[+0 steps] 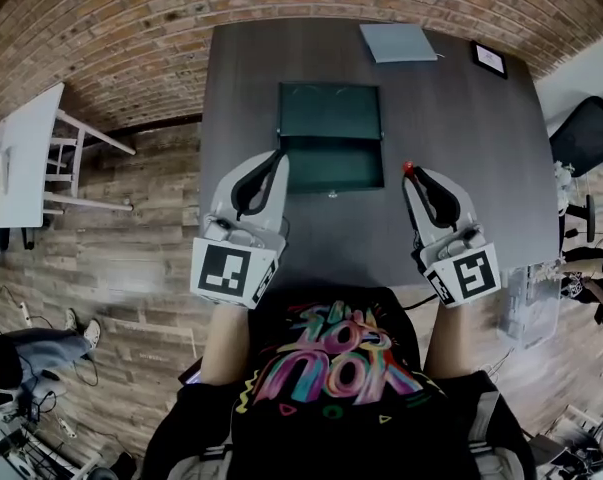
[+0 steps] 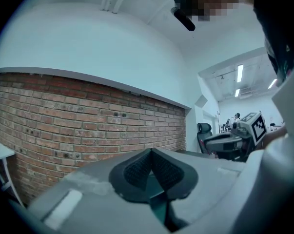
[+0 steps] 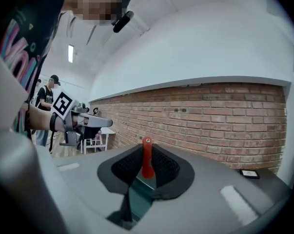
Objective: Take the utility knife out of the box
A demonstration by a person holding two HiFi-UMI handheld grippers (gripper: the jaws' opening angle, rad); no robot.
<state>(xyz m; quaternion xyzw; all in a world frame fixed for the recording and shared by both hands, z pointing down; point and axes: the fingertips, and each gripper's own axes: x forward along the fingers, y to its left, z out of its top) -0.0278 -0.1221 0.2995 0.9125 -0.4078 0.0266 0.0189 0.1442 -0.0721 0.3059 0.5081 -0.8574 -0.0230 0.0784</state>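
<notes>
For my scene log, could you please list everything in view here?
table: one, dark grey, centre
box: one, green, open, far middle of table
utility knife: one, red, in right gripper's jaws, right of box
flat pad: one, pale grey-blue, far table edge
small framed device: one, black, far right corner
side table: one, white, left
office chair: one, black, right
left gripper: one, grey-white, shut, empty
right gripper: one, grey-white, shut on knife

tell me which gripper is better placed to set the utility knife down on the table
Probably right. The right gripper pinches the red utility knife between its pads, outside the green box, above bare table. The left gripper is shut on nothing, at the box's left edge.
</notes>
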